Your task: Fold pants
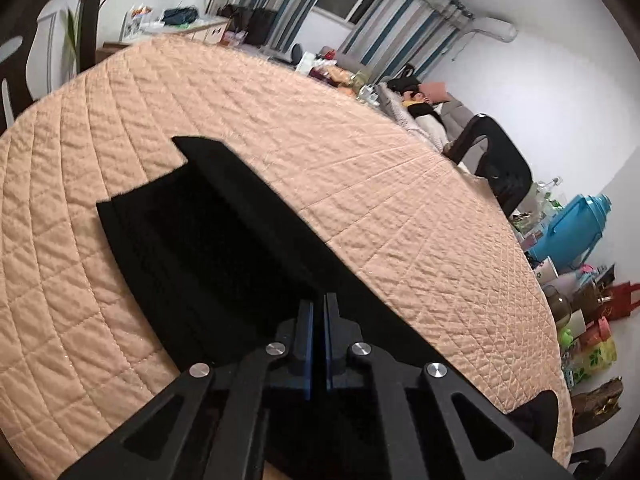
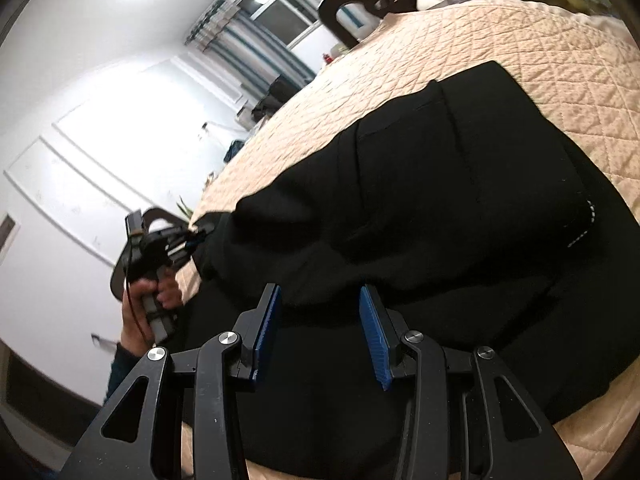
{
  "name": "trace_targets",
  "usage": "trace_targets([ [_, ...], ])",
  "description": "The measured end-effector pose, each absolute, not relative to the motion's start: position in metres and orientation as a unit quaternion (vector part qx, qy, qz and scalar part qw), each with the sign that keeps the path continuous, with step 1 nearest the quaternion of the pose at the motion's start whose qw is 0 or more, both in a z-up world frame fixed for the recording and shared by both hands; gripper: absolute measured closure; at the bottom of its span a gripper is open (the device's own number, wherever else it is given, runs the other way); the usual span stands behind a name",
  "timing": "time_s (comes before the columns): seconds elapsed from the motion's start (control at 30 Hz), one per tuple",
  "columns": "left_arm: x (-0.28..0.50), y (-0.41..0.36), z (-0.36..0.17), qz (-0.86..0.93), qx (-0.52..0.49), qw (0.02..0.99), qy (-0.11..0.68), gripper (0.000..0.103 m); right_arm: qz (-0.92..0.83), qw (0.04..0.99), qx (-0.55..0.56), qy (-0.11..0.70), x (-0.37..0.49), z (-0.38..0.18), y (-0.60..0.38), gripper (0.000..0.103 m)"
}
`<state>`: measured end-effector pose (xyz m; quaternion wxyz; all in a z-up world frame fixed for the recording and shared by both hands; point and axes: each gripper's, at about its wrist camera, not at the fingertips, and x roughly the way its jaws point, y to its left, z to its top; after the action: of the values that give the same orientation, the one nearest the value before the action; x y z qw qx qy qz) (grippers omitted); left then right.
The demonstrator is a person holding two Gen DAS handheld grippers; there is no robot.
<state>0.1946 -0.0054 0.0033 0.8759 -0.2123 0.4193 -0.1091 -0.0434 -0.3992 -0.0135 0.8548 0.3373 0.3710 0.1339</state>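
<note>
Black pants (image 1: 224,248) lie on a peach quilted table cover (image 1: 360,152). In the left wrist view the legs stretch away from me, their hems at the far end. My left gripper (image 1: 319,312) is shut, its blue pads pinching the pants' near edge. In the right wrist view the pants (image 2: 440,208) fill the middle, waist part with a pocket seam toward the right. My right gripper (image 2: 320,300) is open just above the cloth, holding nothing. The left gripper (image 2: 200,236) shows there too, hand-held at the left, shut on a lifted fold of the pants.
Dark chairs stand at the table's edges (image 1: 500,160) (image 2: 360,4). A blue thermos (image 1: 572,224) and several bags and cups crowd the floor at the right. A cabinet with clutter (image 1: 176,24) and striped curtains are at the back.
</note>
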Motion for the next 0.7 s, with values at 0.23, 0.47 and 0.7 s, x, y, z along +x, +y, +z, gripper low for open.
trace_targets([
  [0.23, 0.169, 0.008, 0.038, -0.14, -0.218, 0.89, 0.375, 0.098, 0.121, 0.85, 0.367, 0.358, -0.045, -0.015, -0.401, 0.062],
  [0.47, 0.161, 0.017, 0.06, -0.147, -0.221, 0.897, 0.355, 0.098, 0.126, 0.836, 0.39, 0.364, -0.045, -0.016, -0.398, 0.062],
  [0.7, 0.158, 0.011, 0.087, -0.155, -0.208, 0.905, 0.337, 0.098, 0.13, 0.823, 0.399, 0.384, -0.04, -0.016, -0.395, 0.062],
])
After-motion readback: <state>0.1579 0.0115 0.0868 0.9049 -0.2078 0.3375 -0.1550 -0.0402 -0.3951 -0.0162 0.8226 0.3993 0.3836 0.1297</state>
